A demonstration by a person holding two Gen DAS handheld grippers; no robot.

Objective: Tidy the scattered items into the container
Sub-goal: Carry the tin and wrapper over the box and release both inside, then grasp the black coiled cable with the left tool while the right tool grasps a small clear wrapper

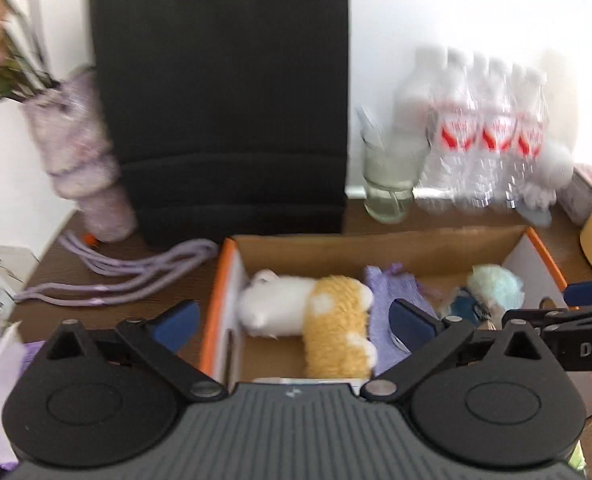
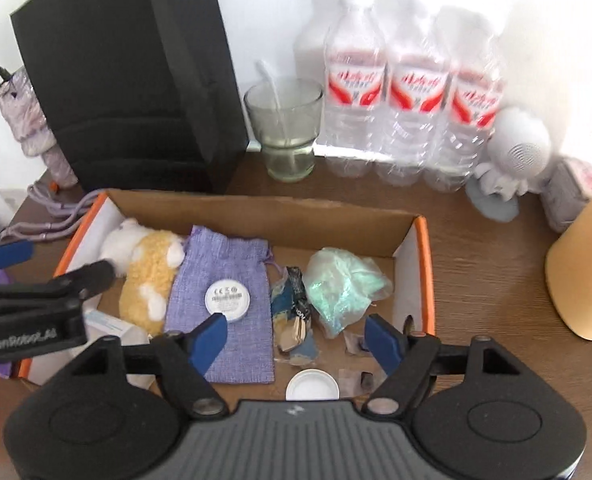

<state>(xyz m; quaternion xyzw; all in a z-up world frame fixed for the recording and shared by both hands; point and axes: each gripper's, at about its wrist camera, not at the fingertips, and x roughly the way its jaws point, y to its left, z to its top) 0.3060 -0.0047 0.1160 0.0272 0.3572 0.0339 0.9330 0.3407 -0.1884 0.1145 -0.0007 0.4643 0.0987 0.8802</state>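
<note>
Left gripper (image 1: 293,322) spread wide over the near left end of the cardboard box (image 1: 436,246), nothing between the blue pads (image 1: 175,322); one pad outside the orange-edged wall, the other above the box floor.

Right gripper (image 2: 298,338) also spread wide and empty, low over the near right part of the box (image 2: 255,210); left pad tip just in front of a white round disc (image 2: 227,300).

Inside the box, from left to right: white-and-yellow plush toy (image 2: 145,276) lying against the left wall; purple cloth pouch (image 2: 223,344) flat beside it, touching the toy, with the disc resting on top; crumpled blue-and-tan wrapper (image 2: 293,312); pale green plastic bag (image 2: 342,284) toward the right wall; white cap (image 2: 312,386) near the front edge; small dark bits (image 2: 360,380) beside the cap, too blurred to name; white flat packet (image 2: 107,322) at the front left, partly hidden by the left gripper's arm.

Outside the box, on the brown table (image 2: 488,264): black paper bag (image 2: 135,80) standing behind; purple cord (image 1: 135,276) loose at the left; glass cup (image 2: 285,128) and a pack of water bottles (image 2: 412,96) at the back; white round speaker (image 2: 516,148) to the right of the bottles; tan cylinder (image 2: 584,280) at the far right.
</note>
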